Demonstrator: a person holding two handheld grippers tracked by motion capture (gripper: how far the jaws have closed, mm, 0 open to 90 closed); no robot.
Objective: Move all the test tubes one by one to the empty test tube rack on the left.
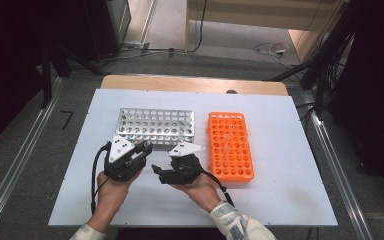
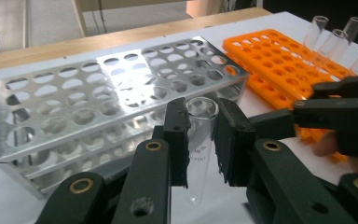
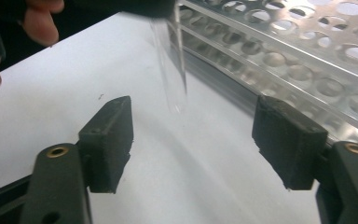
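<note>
- Both tongs are meeting low over the white table (image 1: 280,150), just in front of the metal rack (image 1: 156,128).
- Left gripper (image 2: 200,140) is pinching a clear glass test tube (image 2: 199,135) between its pads, near the tube's open rim, and is holding it roughly upright with the rounded bottom hanging clear of the table.
- Right gripper (image 3: 193,144) is standing with its jaws spread wide; in the right gripper view the tube (image 3: 170,70) is hanging beyond the pads and touching neither of them.
- Judging by this, a hand-over is finishing: the tube is passing from the right tongs to the left, and the left is now carrying it alone.
- Orange rack (image 1: 230,145) is lying to the right of the metal one, with a few more glass tubes (image 2: 340,37) standing in it, so the work looks like moving tubes from the orange rack to the metal one.
- Next move is calling for the left hand to lift the tube over a free hole in the near rows of the metal rack, keep it plumb, and lower it before letting go.
- Right tongs are free to be going back for another tube.
</note>
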